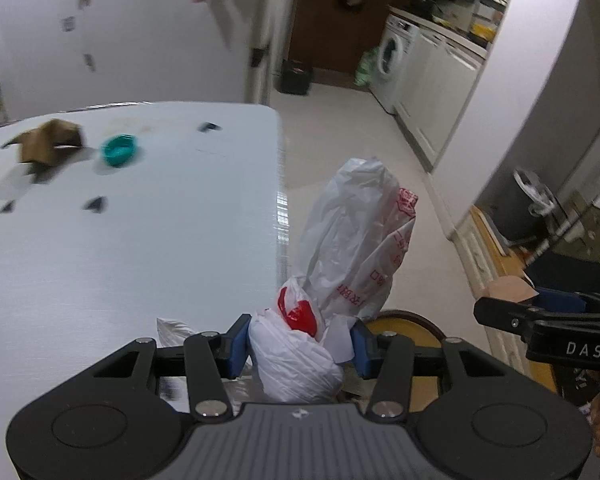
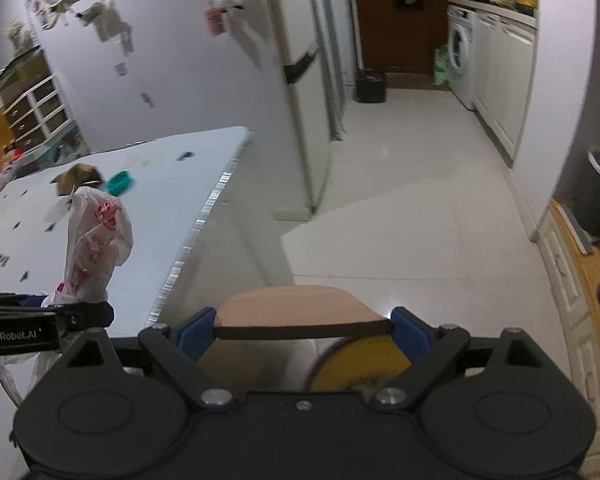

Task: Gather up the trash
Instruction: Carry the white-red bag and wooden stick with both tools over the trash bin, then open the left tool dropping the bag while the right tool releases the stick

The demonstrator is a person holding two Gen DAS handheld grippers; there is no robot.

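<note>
My left gripper [image 1: 298, 346] is shut on a white plastic bag with red print [image 1: 352, 248], held up beside the table's right edge; the bag also shows in the right wrist view [image 2: 96, 240]. My right gripper [image 2: 302, 326] is shut on a flat wooden lid [image 2: 300, 310], holding it level above a bin with a yellow inside [image 2: 360, 360]. The bin's yellow rim shows just behind the bag in the left wrist view [image 1: 404, 326]. On the white table [image 1: 140, 220] lie a crumpled brown paper piece [image 1: 46, 142] and a teal cap [image 1: 118, 150].
A white fridge [image 2: 292, 80] stands past the table. A corridor with white floor [image 2: 420, 180] leads to a washing machine [image 1: 394, 56] and a dark bin [image 1: 296, 76]. A grey pot [image 1: 530, 204] stands at the right by a wooden edge.
</note>
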